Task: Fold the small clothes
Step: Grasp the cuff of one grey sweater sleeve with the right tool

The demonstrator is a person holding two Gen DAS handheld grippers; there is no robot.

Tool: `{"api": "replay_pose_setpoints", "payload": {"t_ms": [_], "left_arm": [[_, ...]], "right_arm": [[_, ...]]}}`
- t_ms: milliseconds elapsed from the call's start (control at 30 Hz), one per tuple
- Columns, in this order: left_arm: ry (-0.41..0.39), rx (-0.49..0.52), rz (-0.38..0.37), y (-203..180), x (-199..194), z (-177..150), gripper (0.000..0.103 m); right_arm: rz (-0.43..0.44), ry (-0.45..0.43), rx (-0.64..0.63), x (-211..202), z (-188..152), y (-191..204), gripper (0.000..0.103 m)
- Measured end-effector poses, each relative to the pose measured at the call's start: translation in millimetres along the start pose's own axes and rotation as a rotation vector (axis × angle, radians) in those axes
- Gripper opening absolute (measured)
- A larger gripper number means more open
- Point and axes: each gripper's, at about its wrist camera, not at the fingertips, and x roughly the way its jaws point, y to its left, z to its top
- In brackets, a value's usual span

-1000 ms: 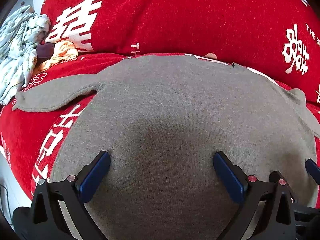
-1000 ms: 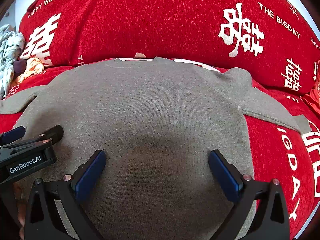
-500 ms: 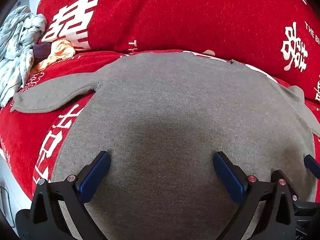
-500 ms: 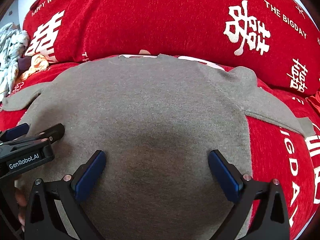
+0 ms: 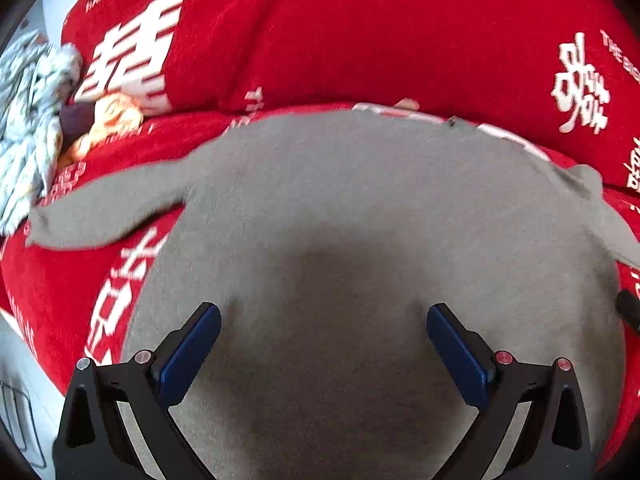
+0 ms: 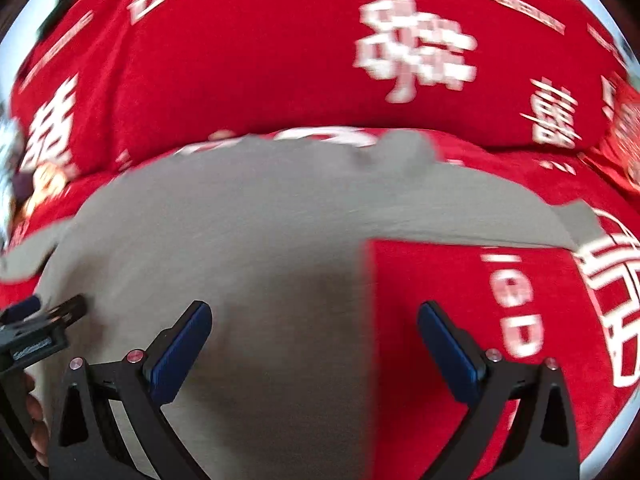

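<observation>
The left gripper [image 5: 323,336] and right gripper [image 6: 314,334] both hover with blue-padded fingers [image 5: 188,354] spread apart, holding nothing. Beneath them a grey sweater [image 5: 360,248] of soft fine knit lies flat on a red plush sofa cover [image 6: 460,292] printed with white characters, sleeves out sideways. Farther left sits what seems a crumpled clothes pile [image 5: 32,120], blurred.
</observation>
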Motion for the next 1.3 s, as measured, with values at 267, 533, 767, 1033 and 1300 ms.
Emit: {"api": "replay_pose_setpoints", "payload": {"t_ms": [267,533,767,1033,1300], "left_arm": [[0.002,0.010,-0.084,-25,-1,47,0.103],[0.050,0.046,-0.139,-79,12,73,0.103],[0.119,0.108,-0.193,-145,31,83,0.103],[0.200,0.137,-0.221,-202,66,93,0.103],[0.201,0.157,-0.210,-228,84,101,0.103]], "right_arm": [[-0.124,0.057,0.193,9,19,-126,0.102],[-0.111,0.051,0.334,21,35,-227,0.102],[0.014,0.100,0.507,60,36,-311,0.100],[0.140,0.061,0.493,98,67,-333,0.096],[0.206,0.073,0.533,115,69,-352,0.022]]}}
